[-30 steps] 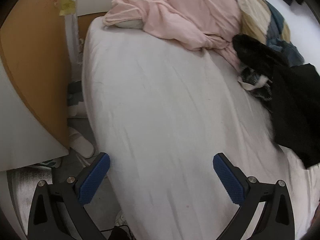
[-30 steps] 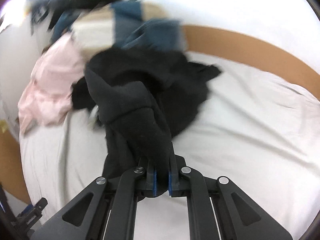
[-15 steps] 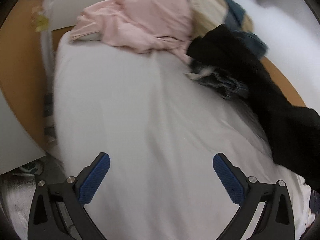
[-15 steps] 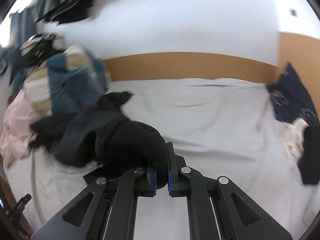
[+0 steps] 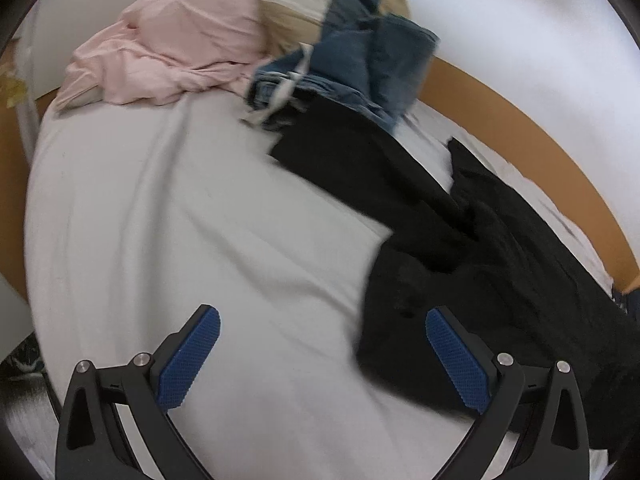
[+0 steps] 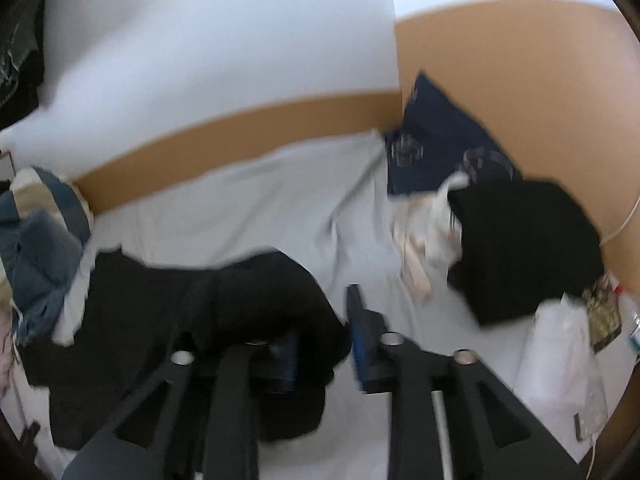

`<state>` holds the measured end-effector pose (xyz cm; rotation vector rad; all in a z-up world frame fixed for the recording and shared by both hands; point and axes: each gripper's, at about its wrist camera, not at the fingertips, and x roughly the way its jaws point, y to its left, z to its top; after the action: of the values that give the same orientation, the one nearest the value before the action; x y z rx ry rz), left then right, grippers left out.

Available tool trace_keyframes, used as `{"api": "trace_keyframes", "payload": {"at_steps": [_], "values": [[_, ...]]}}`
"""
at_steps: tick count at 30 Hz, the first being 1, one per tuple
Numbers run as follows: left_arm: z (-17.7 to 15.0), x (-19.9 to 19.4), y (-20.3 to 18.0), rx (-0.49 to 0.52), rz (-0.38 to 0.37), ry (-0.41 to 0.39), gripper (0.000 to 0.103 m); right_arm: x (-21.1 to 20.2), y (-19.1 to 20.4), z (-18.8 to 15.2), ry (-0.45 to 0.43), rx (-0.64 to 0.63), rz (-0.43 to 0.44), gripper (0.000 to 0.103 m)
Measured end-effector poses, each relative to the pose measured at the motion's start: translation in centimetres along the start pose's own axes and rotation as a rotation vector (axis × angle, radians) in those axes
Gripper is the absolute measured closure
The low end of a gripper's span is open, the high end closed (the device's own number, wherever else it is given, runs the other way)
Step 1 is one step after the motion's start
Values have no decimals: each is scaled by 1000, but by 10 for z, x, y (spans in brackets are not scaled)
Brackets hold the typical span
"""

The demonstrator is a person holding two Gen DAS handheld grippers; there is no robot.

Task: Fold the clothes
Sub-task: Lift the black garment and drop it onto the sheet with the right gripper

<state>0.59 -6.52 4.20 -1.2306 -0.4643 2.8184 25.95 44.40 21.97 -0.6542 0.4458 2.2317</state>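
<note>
A black garment lies stretched out across the white bed sheet, from the clothes pile toward the right. My left gripper hovers open above the sheet, its right pad over the garment's near edge and nothing between its fingers. In the right wrist view the same black garment is bunched in front of my right gripper. Its jaws stand parted; the cloth drapes over the left finger and the right finger shows bare. That view is blurred.
A pile of pink, cream and denim clothes sits at the bed's far end. Near the corner lie a navy garment, a folded black one, pale cloth and a white bag. An orange-brown board borders the bed.
My right gripper dragged the black garment out of the pile across the bed, then its jaws parted. The left gripper swung right, so the garment now lies under its right finger.
</note>
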Motion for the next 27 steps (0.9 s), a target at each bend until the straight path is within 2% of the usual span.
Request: {"api": "trace_keyframes", "payload": {"at_steps": [2, 4, 6, 10, 12, 16, 18, 21, 25, 27], "values": [[-4, 2, -8, 15, -9, 10, 0, 11, -12, -16, 11, 21, -2, 53], [-8, 6, -14, 28, -23, 25, 0, 22, -23, -35, 25, 67, 2, 29], [-10, 10, -18, 41, -35, 42, 0, 33, -32, -56, 51, 127, 41, 22], [-14, 16, -25, 70, -25, 56, 0, 47, -36, -108, 111, 214, 103, 21], [-16, 19, -26, 70, -35, 71, 0, 54, -33, -123, 122, 181, 117, 21], [-21, 34, -27, 31, -169, 176, 0, 59, -26, -139, 115, 129, 132, 21], [-24, 31, -34, 65, -134, 153, 0, 61, -27, -137, 112, 136, 153, 19], [-30, 33, -43, 104, -94, 145, 0, 65, -25, -133, 125, 116, 132, 15], [-42, 36, -59, 175, 18, 103, 0, 80, -25, -140, 202, 149, 156, 13], [-44, 38, -65, 197, 64, 105, 0, 80, -25, -140, 199, 148, 156, 11]]}}
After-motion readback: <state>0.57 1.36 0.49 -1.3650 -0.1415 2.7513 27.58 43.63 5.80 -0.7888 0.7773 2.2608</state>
